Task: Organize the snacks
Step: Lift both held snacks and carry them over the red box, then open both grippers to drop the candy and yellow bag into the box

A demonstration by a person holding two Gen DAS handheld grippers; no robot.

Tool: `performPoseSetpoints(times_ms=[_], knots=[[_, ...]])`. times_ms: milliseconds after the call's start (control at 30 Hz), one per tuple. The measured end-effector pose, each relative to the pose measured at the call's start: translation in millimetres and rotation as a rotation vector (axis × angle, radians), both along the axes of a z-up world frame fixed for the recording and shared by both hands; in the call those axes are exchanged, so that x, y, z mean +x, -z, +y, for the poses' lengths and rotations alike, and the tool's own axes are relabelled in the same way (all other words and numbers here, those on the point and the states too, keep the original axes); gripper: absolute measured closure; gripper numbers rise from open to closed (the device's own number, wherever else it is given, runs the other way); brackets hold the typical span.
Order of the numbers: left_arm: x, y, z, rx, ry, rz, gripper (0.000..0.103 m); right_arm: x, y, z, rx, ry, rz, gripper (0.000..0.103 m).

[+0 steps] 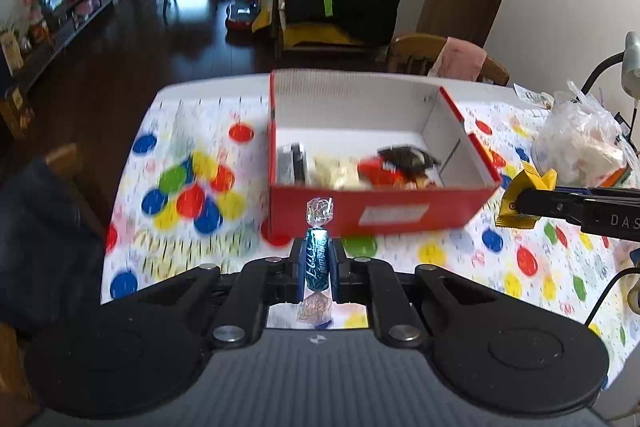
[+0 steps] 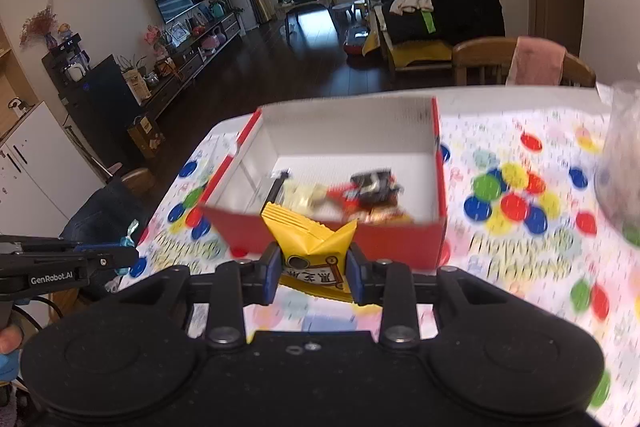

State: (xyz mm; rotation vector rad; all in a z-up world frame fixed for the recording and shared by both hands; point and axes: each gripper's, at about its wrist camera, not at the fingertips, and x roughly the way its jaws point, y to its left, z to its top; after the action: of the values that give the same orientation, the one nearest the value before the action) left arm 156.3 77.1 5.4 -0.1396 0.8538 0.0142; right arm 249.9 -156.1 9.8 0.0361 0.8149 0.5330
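A blue candy (image 1: 318,259) is clamped upright in the left gripper (image 1: 318,269) above a dotted tablecloth (image 1: 180,187). Ahead, a red box (image 1: 376,217) is seen, with snacks (image 1: 384,171) inside. At the right, a yellow packet (image 1: 524,201) is held by the right gripper (image 1: 516,205).

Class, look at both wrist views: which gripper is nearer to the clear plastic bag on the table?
Right. The right gripper, shut on a yellow snack packet, hangs just beside the plastic bag. The left gripper, shut on a blue wrapped candy, is before the red box, farther away.
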Motion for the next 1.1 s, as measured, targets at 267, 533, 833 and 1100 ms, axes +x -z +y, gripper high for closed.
performPoseSetpoints(times_ms=[267, 533, 833, 1100], knots=[[56.4, -8.0, -8.0, 0.008, -0.006, 0.009, 0.091, 49.6, -3.0, 6.6, -0.035, -0.018, -0.014, 0.071], [115.9, 0.7, -13.7, 0.029, -0.015, 0.064, 0.091, 101.6, 7.7, 21.3, -0.096, -0.054, -0.006, 0.071], [171.3, 29.8, -6.0, -0.001, -0.073, 0.163, 0.091, 155.0, 35.1, 48.5, -0.157, -0.098, 0.069, 0.071], [207.2, 58.7, -2.9, -0.011, -0.084, 0.268, 0.091, 192.4, 68.4, 69.5, -0.202, -0.109, 0.167, 0.071]])
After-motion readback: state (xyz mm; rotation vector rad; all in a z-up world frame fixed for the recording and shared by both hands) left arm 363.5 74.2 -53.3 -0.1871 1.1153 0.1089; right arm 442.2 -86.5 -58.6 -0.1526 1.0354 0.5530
